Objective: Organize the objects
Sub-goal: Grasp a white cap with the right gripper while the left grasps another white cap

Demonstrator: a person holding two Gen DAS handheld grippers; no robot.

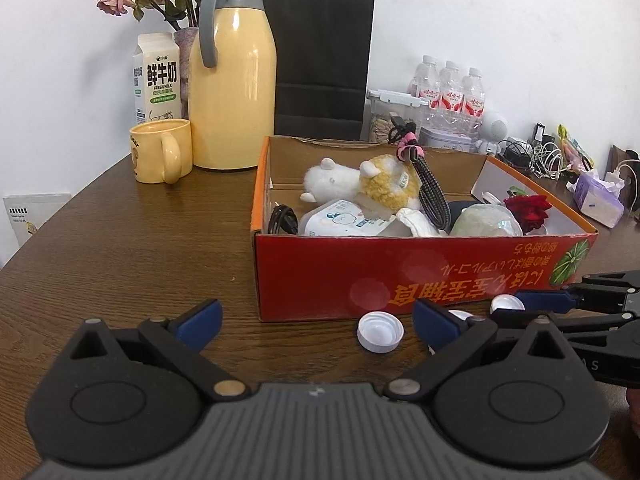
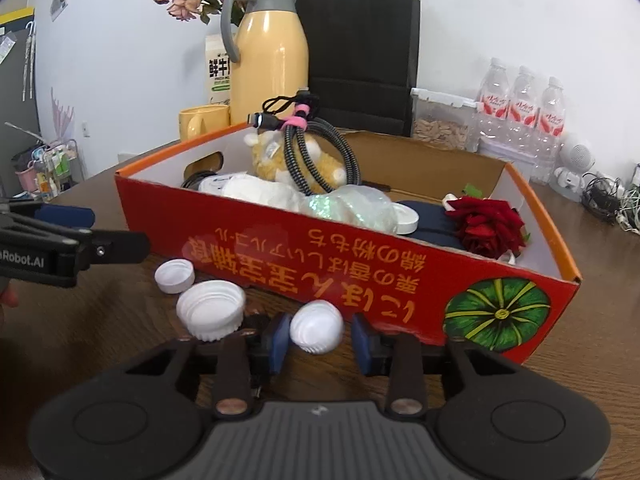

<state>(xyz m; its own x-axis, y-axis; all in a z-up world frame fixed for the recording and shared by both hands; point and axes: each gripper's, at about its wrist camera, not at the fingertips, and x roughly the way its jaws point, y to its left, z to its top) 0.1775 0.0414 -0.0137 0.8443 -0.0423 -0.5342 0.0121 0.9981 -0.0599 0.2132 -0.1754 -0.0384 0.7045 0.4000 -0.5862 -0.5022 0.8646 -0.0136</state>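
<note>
Item: white bottle cap (image 2: 317, 332), light, rigid, slick; lies on the table (image 2: 580, 360) between my right gripper (image 2: 320, 342) pads, at six o'clock of the red box (image 2: 360, 264). Jaws narrowed round it, contact uncertain; best hold is across the ribbed rim. Left gripper (image 1: 316, 320) spread wide, empty.

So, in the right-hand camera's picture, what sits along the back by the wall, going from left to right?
Yellow mug → milk carton → yellow jug → black paper bag → clear tub of seeds → pack of water bottles → small white toy robot.
</note>
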